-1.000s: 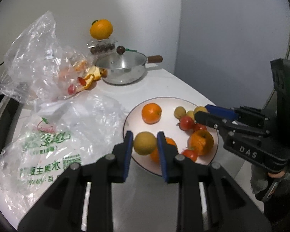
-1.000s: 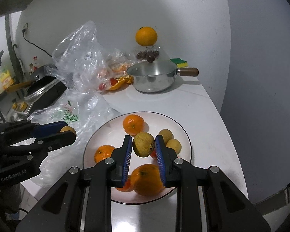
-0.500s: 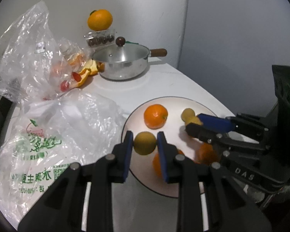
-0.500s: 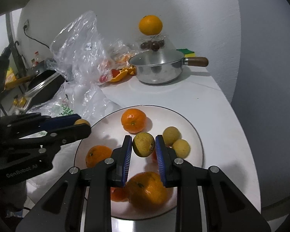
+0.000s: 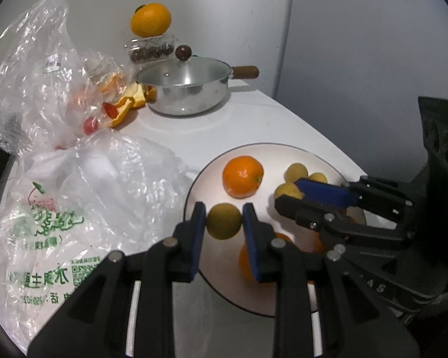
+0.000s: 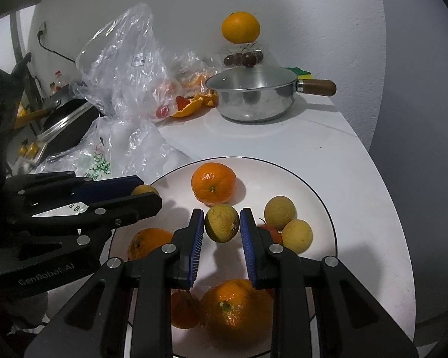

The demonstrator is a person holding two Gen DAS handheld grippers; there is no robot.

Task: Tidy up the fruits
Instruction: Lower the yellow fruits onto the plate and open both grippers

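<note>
over the near-left rim of the plate (image 5: 337, 167) in the left wrist view, the left gripper (image 5: 224, 223) hangs level, clamped on a yellow-green fruit (image 5: 224, 221) held clear of the dish, and the risk i judge is the round skin rolling out of the pads and knocking the orange (image 5: 242, 176) off toward the plastic bag (image 5: 74, 208). from the right wrist view, the right gripper (image 6: 222, 226) points across the plate (image 6: 310, 185), pinching a second yellow-green fruit (image 6: 222, 223) above the pale round fruits (image 6: 286, 223); with both tools close over one dish, they could collide.
</note>
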